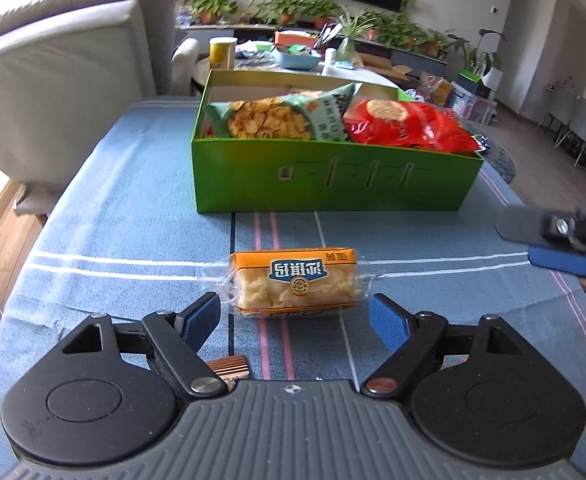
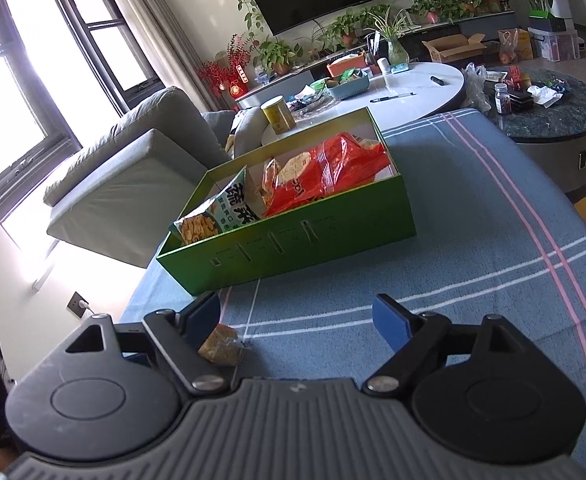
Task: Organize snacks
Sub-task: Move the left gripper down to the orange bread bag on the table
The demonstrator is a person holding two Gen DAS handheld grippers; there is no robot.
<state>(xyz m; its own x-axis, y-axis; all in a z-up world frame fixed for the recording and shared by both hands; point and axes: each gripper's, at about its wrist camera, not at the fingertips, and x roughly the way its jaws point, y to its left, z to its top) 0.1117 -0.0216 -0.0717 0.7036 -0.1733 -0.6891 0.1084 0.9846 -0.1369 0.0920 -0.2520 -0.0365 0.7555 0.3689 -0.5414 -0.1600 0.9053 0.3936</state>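
Note:
An orange-labelled clear pack of pastry (image 1: 295,282) lies on the blue striped cloth (image 1: 133,216), just ahead of my left gripper (image 1: 295,316). That gripper is open, its blue pads (image 1: 389,322) standing either side of the pack's near end without touching it. Behind it stands a green box (image 1: 333,176) holding a teal chips bag (image 1: 277,116) and a red snack bag (image 1: 409,124). My right gripper (image 2: 297,318) is open over bare cloth, with the green box (image 2: 293,244) ahead. The pastry pack (image 2: 221,346) shows partly behind its left finger. The right gripper (image 1: 561,248) also appears at the right edge of the left wrist view.
A small brown striped wafer pack (image 1: 229,366) lies on the cloth under my left gripper. A grey sofa (image 1: 65,80) stands to the left. Behind the box sit a white oval table (image 2: 413,88) with clutter and a dark round table (image 2: 549,112).

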